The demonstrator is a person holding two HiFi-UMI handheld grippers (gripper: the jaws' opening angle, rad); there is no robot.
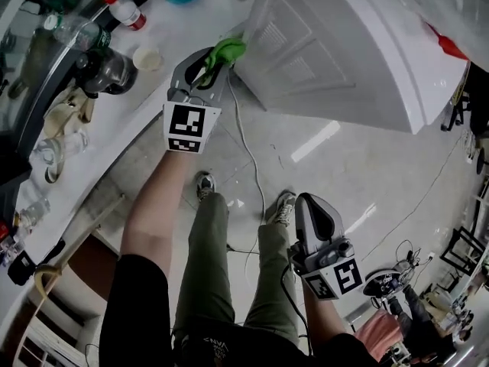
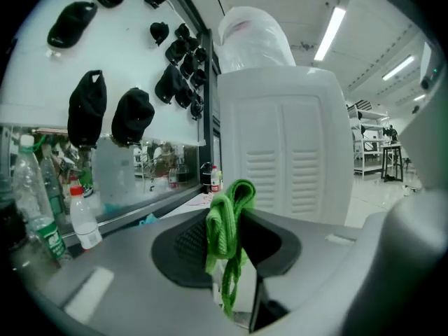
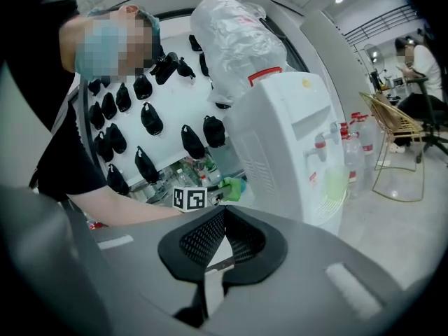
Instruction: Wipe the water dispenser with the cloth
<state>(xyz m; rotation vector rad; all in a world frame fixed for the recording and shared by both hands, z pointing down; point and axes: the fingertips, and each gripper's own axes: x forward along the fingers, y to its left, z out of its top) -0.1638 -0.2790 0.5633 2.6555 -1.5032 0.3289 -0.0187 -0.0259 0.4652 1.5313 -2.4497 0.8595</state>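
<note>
1. While the bright green fabric cloth sits bunched at a corner of the louvred back panel of the tall white plastic water dispenser, I judge the wiping step to be only just starting. From the head view the cloth looks to be touching the panel's edge, though I cannot be sure of contact.
2. My left gripper is clenched on that cloth, which is folded into loops that stick out past the jaw tips.
3. My right gripper hangs low beside my leg, well apart from the dispenser, with its jaws closed together on nothing.
4. The next move, as I read it, calls for pressing the cloth flat against the panel and drawing it across the slats. The pinch must stay firm so the loops do not slip out. I see no job for the right gripper yet.
5. My left gripper view adds what the head view lacks: the cloth pinched between the jaws, the slatted panel dead ahead, and a clear plastic bag covering the dispenser's top.
6. Only my right gripper view shows the dispenser's front face with its taps, and the cloth seen side-on at the rear.
7. Only the head view shows the thin white power cord trailing over the floor beneath the dispenser, and the white counter with a clear red-capped plastic bottle beside it.
</note>
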